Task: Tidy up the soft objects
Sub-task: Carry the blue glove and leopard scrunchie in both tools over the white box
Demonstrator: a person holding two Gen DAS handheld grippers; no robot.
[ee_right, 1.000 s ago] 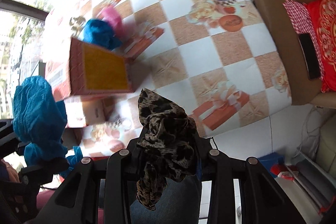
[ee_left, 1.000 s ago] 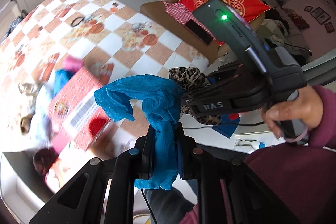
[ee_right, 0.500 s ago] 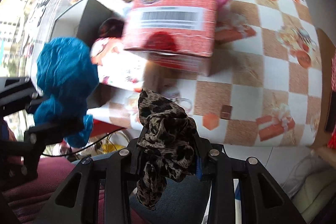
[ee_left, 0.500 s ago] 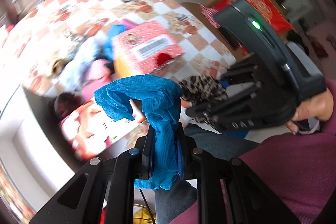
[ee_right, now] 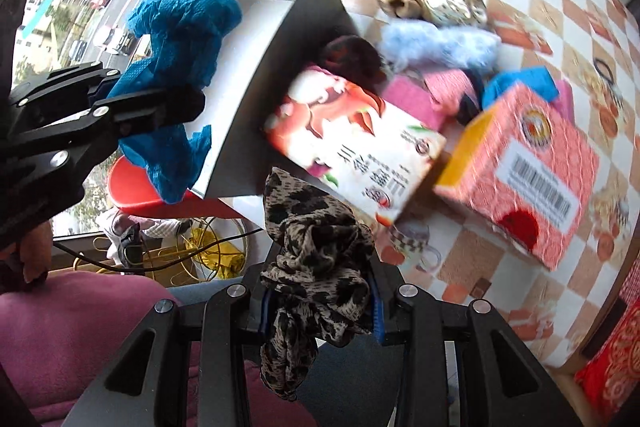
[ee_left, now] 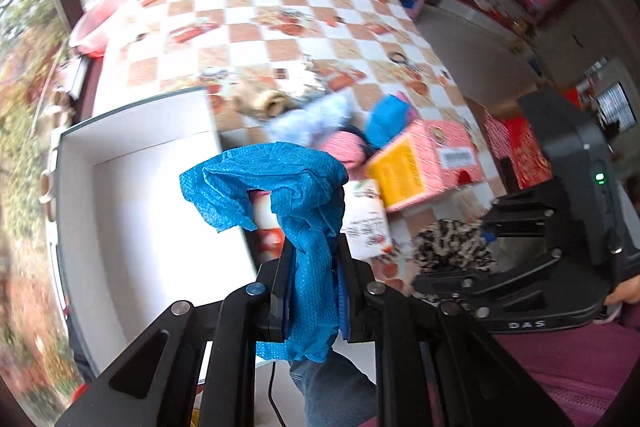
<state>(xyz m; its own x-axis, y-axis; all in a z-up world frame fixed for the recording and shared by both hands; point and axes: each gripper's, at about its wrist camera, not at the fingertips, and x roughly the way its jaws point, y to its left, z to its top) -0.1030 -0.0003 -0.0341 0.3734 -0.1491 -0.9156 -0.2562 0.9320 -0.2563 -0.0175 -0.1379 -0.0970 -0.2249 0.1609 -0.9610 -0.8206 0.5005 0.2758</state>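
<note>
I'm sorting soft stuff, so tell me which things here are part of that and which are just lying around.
Part of the job:
blue cloth, held in left tool
leopard-print scarf, held in right tool
white box
pile of soft things

Just lying around:
pink carton
red basin

Black claws (ee_left: 312, 287) with silver screws, "DAS" lettering, blue pads; maroon sleeves (ee_right: 80, 327).

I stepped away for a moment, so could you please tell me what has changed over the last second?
Both claws have swung across the table toward the white box, which now fills the left view. The left claw hangs the blue cloth over it. Nothing was taken or let go: the left claw stays shut on the blue cloth, the right claw on the leopard cloth.
</note>
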